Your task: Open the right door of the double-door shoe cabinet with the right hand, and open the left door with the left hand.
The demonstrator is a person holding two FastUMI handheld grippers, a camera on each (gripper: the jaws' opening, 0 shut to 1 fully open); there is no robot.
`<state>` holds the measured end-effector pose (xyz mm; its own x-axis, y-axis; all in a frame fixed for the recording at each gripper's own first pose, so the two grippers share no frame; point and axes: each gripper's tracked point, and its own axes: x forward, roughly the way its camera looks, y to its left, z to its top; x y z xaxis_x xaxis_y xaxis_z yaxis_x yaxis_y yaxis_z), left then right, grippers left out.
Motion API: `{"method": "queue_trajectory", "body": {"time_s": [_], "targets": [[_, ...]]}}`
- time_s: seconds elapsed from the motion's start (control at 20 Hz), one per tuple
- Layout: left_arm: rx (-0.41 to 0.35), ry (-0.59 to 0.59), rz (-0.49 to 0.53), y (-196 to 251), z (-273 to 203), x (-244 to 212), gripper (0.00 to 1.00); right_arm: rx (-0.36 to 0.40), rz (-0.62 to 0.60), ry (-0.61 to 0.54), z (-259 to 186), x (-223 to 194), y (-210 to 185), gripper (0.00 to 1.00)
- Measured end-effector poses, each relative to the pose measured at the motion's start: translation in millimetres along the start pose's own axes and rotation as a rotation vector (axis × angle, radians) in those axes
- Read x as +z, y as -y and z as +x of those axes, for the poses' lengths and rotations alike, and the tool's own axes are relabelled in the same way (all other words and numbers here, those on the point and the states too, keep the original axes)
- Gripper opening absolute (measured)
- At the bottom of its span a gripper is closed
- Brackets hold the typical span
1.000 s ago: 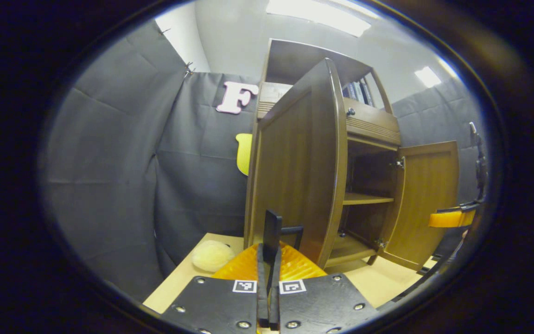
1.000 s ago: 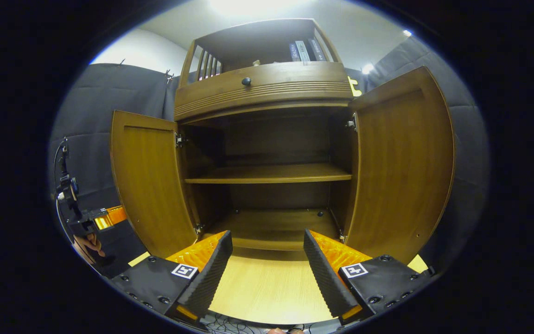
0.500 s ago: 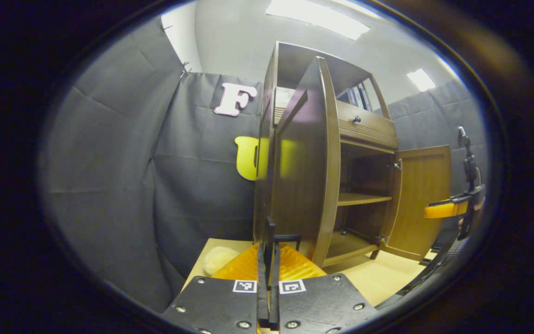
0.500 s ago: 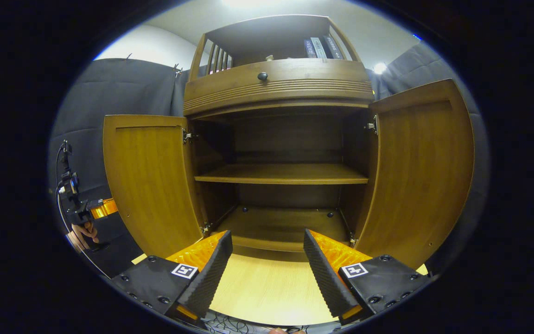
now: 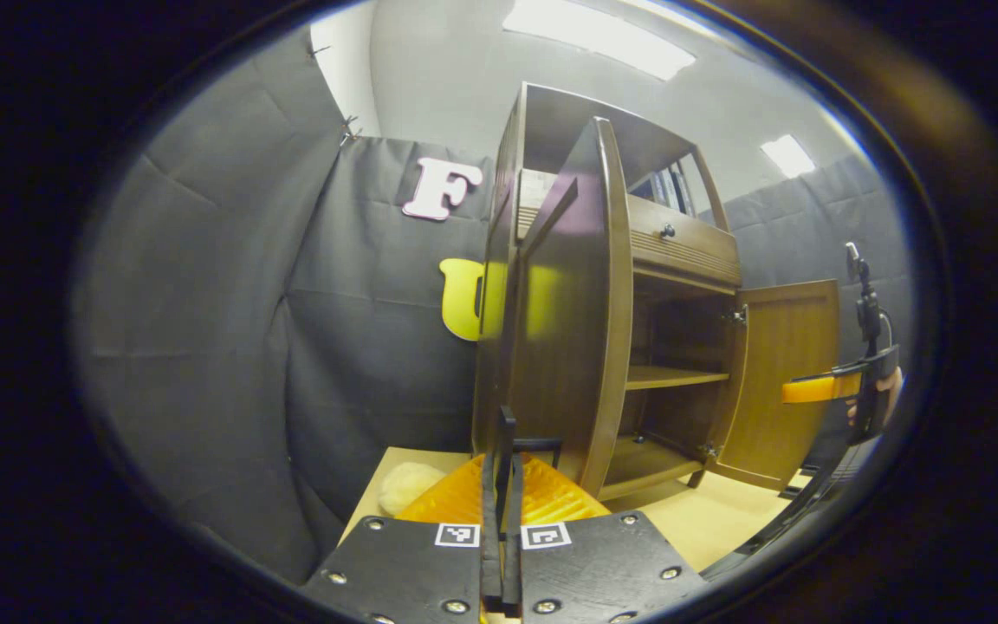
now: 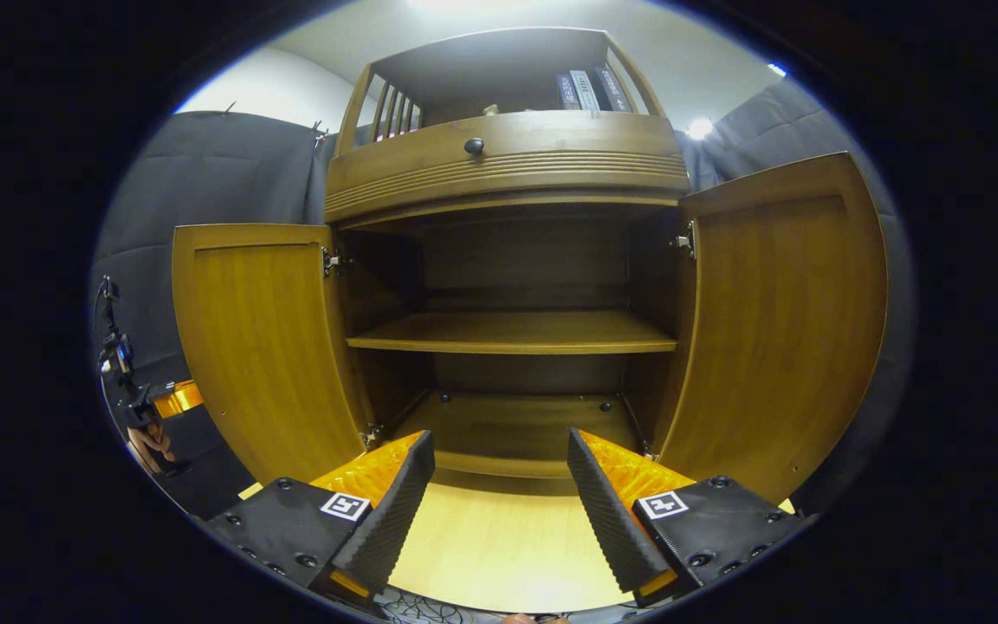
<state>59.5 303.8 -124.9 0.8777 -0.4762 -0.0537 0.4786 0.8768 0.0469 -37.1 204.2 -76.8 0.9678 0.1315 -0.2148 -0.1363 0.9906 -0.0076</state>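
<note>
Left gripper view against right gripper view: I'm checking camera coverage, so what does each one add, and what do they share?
Left gripper view adds the left door's outer face, a cream fluffy ball on the table, and the right gripper far off. Right gripper view adds that door's inner face, head-on, and the left gripper far off. Shared: the cabinet with both doors open, the right door, shelf, drawer knob, books.

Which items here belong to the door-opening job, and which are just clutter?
Job: shoe cabinet; left door, open; right door, open; left gripper, fingers shut; right gripper, fingers open.

Lying about: books on top shelf; pale fluffy ball on the table.
</note>
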Motion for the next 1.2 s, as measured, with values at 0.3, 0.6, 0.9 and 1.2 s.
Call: {"method": "queue_trajectory", "body": {"time_s": [0.3,0.6,0.9,1.2], "targets": [[0.09,0.015,0.023,0.6,-46.9,26.8,0.02,-0.033,0.013,0.012,3.2,2.7,13.8,0.92],[0.172,0.027,-0.013,31.8,-93.9,50.5,0.01,-0.072,0.003,0.024,-0.3,4.4,30.2,0.97],[0.242,0.035,-0.033,66.0,-100.6,50.1,0.96,-0.122,0.004,0.045,-14.1,9.1,46.2,0.96],[0.231,0.029,0.044,110.9,-75.8,47.4,0.96,-0.182,0.019,0.036,-33.6,7.3,61.8,0.93]]}}
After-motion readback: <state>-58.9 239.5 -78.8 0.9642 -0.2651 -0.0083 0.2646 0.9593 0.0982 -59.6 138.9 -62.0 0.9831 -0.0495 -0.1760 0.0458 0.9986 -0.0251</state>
